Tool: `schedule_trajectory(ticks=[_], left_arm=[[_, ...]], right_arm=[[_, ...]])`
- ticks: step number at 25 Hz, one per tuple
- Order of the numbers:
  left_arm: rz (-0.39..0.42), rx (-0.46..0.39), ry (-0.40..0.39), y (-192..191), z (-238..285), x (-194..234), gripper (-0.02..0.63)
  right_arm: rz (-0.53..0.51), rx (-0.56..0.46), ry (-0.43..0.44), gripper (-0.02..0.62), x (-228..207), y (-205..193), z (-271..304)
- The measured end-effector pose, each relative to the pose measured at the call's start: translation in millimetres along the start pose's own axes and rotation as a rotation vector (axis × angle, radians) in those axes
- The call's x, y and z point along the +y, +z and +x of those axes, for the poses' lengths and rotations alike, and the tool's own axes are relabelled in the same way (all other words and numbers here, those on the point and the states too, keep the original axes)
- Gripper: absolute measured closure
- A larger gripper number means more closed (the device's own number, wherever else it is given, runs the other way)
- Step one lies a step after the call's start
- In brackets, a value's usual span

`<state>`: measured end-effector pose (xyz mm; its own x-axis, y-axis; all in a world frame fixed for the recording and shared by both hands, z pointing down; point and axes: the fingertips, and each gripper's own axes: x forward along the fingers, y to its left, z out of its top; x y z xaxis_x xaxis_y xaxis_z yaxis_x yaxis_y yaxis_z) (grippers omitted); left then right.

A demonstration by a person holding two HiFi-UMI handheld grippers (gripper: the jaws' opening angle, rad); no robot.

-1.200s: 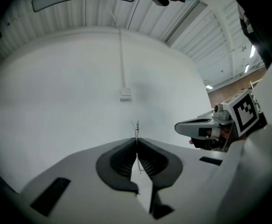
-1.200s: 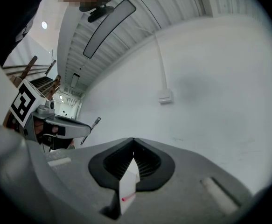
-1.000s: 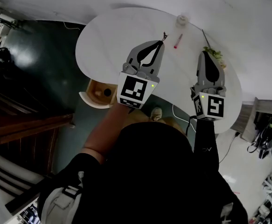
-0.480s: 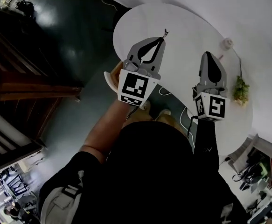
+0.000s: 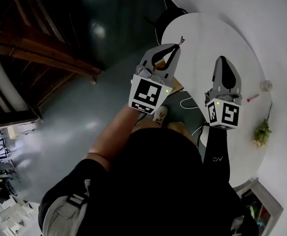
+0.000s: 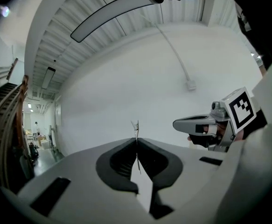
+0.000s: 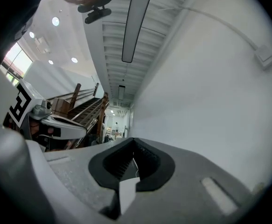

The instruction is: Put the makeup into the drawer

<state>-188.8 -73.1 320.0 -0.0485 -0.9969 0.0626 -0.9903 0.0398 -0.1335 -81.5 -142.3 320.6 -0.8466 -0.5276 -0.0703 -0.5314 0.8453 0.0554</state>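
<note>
We hold the left gripper level, clamped on a sliver (makeup, likely) for carrying; the right gripper is closed, empty.

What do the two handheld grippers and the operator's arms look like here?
Left gripper and right gripper: light grey tapered shells with black ribbed pad cavities. Each carries a white cube with black square markers and a small green light. A thin dark cable hangs by the right one. The right arm wears a black sleeve with a small white logo; the left forearm is bare.
</note>
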Motion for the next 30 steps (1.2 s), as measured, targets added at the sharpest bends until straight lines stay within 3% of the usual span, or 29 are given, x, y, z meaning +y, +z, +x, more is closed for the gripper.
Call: schedule_trajectory(ticks=[7, 10, 14, 22, 25, 30], left_arm=[[-0.022, 0.007, 0.044, -19, -13, 25, 0.592], [-0.067, 0.065, 0.045, -43, -15, 33, 0.592], [-0.135, 0.196, 0.023, -111, -18, 34, 0.592], [-0.275, 0.557, 0.020, -261, -31, 29, 0.591], [-0.321, 0.679, 0.036, -299, -35, 27, 0.591], [-0.390, 0.810, -0.021, -344, -39, 15, 0.591]], right_arm=[[-0.007, 0.018, 0.072, 0.592, 33, -17, 28], [-0.012, 0.043, 0.078, 0.592, 40, -17, 32], [0.002, 0.076, 0.080, 0.592, 51, -25, 27], [-0.005, 0.081, 0.089, 0.592, 57, -29, 28], [-0.015, 0.083, 0.085, 0.592, 54, -28, 28], [-0.021, 0.098, 0.080, 0.591, 57, -31, 29]])
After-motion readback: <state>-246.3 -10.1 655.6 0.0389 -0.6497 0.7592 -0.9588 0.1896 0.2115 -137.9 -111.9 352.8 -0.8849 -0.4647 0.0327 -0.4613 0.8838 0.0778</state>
